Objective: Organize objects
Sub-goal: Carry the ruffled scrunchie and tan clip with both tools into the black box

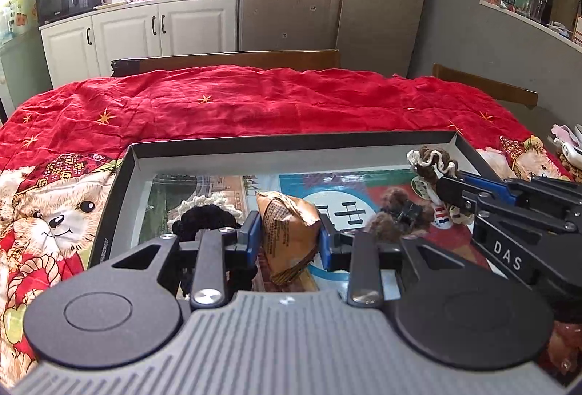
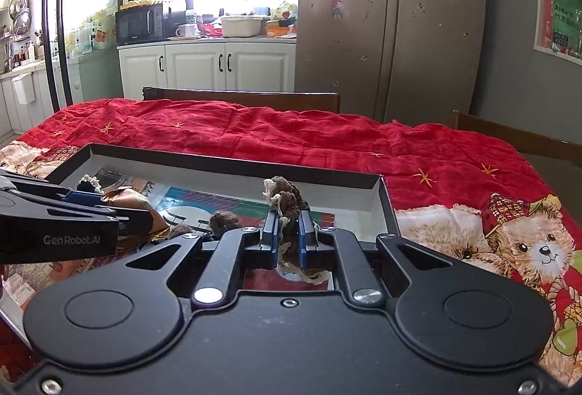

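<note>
A shallow black box (image 1: 291, 139) with a colourful printed floor sits on the red bear-print cloth. My left gripper (image 1: 289, 236) is shut on a tan snack packet (image 1: 287, 231) and holds it over the box. My right gripper (image 2: 288, 236) is shut on a brown crocheted scrunchie with cream edging (image 2: 285, 200), held above the box's right side; it also shows in the left wrist view (image 1: 433, 162). A black scrunchie with cream lace (image 1: 203, 216) and a brown furry hair clip (image 1: 398, 214) lie in the box.
The red cloth (image 1: 236, 100) covers the table beyond the box. Wooden chair backs (image 1: 232, 58) stand at the far edge. White cabinets, a microwave and a fridge are behind. Small objects (image 1: 567, 147) lie at the table's right edge.
</note>
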### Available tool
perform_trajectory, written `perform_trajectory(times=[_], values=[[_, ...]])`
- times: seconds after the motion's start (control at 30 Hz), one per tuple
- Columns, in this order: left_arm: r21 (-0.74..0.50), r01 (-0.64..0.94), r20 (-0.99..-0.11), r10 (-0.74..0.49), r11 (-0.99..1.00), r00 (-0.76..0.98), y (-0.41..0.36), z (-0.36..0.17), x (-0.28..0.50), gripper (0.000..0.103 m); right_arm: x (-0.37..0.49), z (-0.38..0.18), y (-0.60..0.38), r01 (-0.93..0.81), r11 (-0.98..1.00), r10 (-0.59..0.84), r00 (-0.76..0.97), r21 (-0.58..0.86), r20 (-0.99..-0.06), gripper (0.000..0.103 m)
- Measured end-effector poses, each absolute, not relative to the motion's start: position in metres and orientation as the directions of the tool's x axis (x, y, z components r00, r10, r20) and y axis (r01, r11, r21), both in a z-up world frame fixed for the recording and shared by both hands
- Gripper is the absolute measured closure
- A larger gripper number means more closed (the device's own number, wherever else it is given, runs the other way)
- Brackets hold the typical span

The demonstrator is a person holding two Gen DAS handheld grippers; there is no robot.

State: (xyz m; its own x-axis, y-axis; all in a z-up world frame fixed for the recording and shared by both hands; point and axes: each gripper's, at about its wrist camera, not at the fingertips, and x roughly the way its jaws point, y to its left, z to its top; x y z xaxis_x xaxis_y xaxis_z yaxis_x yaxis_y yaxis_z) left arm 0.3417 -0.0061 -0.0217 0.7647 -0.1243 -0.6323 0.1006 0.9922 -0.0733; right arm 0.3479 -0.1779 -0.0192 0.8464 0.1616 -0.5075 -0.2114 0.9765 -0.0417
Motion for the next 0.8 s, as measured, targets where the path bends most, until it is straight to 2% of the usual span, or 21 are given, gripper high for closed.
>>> perform_trajectory(times=[0.6, 0.8], values=[[-0.062, 0.11, -0.644, -0.124, 0.992, 0.755, -0.0092, -0.0225, 0.3416, 0.065, 0.3493, -0.0233, -0.1679, -0.282, 0.956, 0.194, 0.811, -0.078, -0.552, 0.091], [-0.055, 0.109, -0.644, -0.119, 0.992, 0.755, -0.0101, -0.0231, 0.3417, 0.062, 0.3511, -0.0226, -0.169, -0.282, 0.957, 0.2, 0.804, -0.064, -0.56, 0.089]])
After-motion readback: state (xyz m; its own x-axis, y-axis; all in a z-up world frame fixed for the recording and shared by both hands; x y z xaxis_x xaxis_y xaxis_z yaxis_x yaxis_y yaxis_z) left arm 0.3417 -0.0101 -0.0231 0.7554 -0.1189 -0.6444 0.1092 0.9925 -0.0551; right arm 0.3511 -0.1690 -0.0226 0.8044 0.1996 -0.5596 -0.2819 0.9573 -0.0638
